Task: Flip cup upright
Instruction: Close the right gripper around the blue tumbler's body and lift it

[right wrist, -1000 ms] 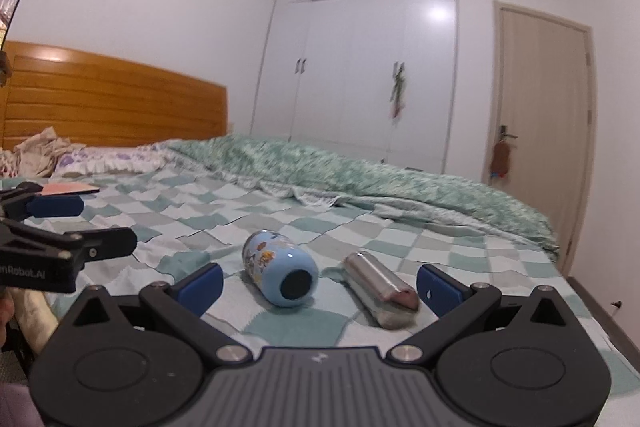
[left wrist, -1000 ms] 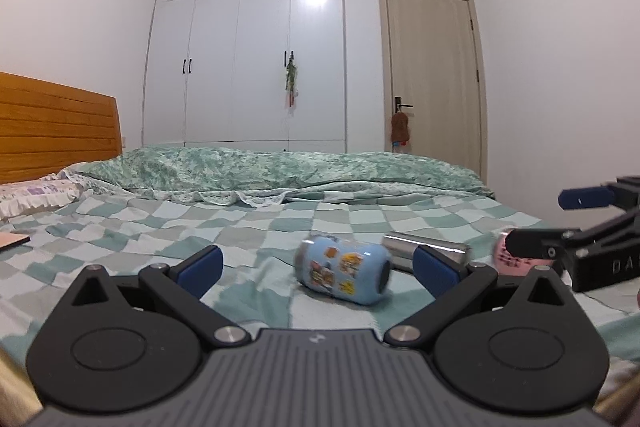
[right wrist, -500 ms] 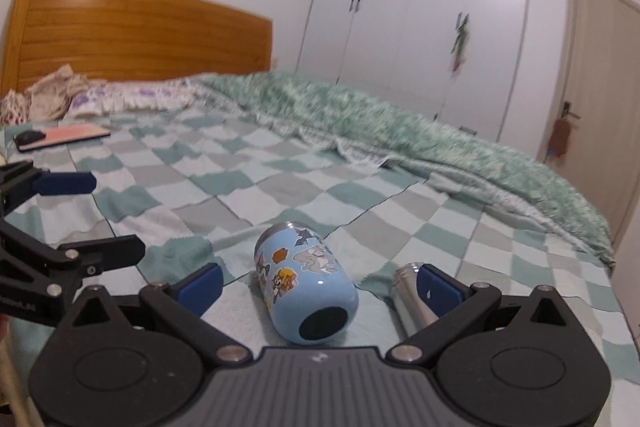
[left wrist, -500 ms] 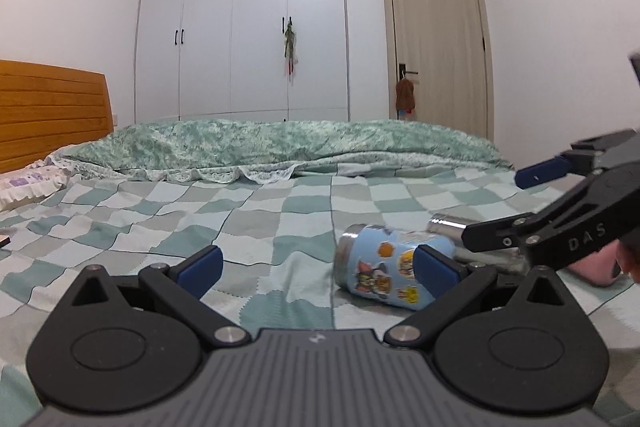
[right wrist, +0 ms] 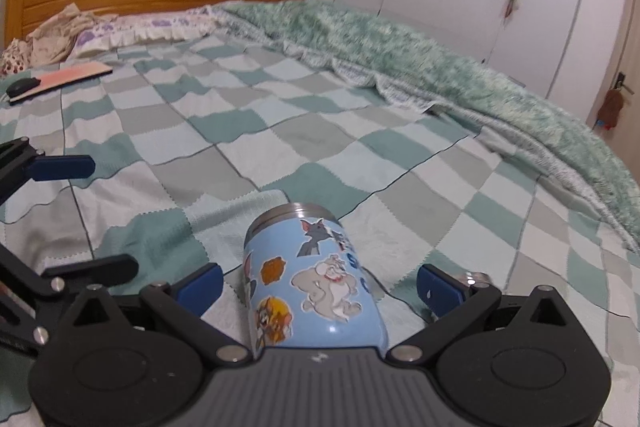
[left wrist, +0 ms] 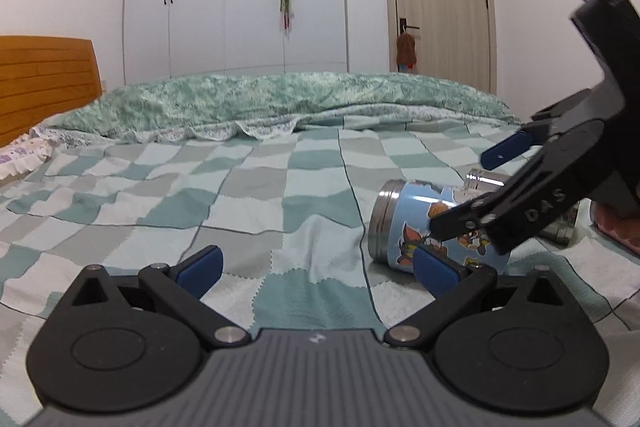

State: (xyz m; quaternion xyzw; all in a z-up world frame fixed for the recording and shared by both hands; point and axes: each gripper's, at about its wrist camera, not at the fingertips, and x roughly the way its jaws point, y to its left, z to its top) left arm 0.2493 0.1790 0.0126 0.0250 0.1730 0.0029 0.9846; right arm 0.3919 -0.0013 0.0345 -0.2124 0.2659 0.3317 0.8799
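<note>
right wrist view: right gripper has closed in over the last second, tongs spread wide to either side of the light-blue cartoon-sticker steel cup, not yet pinching. cup lies on its side on the checked green bedspread. left gripper spread too, empty, just beside. grasp looks imminent; silver flask lies beyond.
</note>
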